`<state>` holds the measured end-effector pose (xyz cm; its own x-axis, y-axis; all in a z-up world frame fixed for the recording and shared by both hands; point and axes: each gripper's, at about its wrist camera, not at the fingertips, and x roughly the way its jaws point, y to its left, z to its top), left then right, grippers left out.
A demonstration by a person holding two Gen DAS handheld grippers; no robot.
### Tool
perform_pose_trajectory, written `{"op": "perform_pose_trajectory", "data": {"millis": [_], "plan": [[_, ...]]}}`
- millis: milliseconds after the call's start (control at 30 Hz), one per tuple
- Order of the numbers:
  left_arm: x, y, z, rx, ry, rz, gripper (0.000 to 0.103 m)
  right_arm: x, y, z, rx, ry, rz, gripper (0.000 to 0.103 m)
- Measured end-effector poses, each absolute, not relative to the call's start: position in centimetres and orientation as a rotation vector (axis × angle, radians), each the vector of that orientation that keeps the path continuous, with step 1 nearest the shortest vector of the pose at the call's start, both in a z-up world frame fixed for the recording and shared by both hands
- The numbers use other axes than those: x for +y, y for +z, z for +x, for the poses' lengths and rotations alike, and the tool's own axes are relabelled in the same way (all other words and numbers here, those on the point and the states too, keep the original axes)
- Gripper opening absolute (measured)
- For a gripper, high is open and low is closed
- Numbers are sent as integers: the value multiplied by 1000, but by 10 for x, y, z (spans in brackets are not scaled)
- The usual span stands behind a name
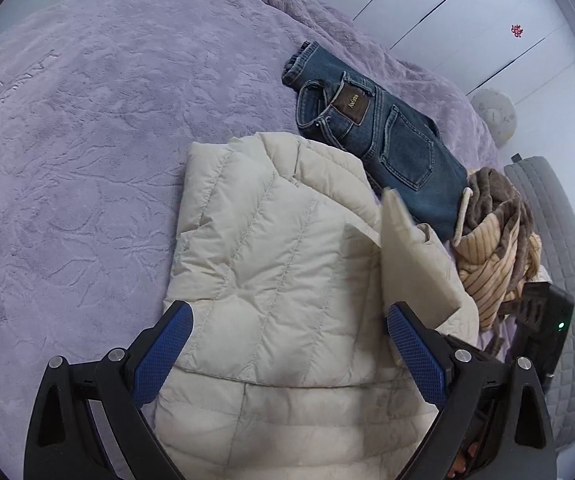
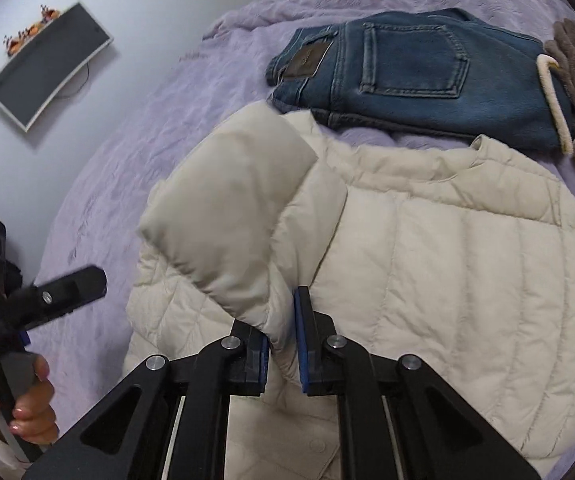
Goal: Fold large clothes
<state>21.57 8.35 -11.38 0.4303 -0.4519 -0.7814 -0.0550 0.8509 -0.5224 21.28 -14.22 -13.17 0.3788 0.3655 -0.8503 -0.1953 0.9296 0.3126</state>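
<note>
Mid-fold: right tongs [image 2: 283, 328] clamped the cream puffer jacket's [image 2: 447, 240] sleeve [image 2: 227, 200]; left tongs [image 1: 289, 344] hung apart. Next, lay it toward three o'clock.

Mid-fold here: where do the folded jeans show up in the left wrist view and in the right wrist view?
Left wrist: the jeans lie right of centre, upper half, beyond the cream puffer jacket.
Right wrist: the jeans sit top centre-right, again past the jacket.
Shared landmark: the brown leather waistband patch on the jeans.
</note>
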Motion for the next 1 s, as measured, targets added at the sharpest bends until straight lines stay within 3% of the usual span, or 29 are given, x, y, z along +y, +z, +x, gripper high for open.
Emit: {"op": "perform_pose_trajectory", "data": {"millis": [67,100,200,533,600,633,667,700,1000], "plan": [[79,-117,221,1124,-304,-548,98,-137,-137,210,1161,361,140,15],[75,-120,224,1136,-330,-564,98,-138,-137,207,1165,362,136,21],[60,-130,231,1182,-395,-599,98,-151,-129,197,1158,349,151,63],[4,-147,255,1255,-459,-518,98,-246,-120,147,1163,242,416,65],[-2,-145,260,1257,-463,-516,82,-259,-126,136,1173,248,485,65],[-7,-146,263,1267,-473,-515,57,-263,-129,132,1178,251,509,65],[-11,-146,265,1280,-483,-514,25,-266,-132,128,1184,251,524,65],[-16,-145,267,1290,-500,-514,8,-267,-135,126,1188,251,534,65],[-26,-66,258,1095,-641,-585,5,-253,-146,132,1151,317,591,65]]}}
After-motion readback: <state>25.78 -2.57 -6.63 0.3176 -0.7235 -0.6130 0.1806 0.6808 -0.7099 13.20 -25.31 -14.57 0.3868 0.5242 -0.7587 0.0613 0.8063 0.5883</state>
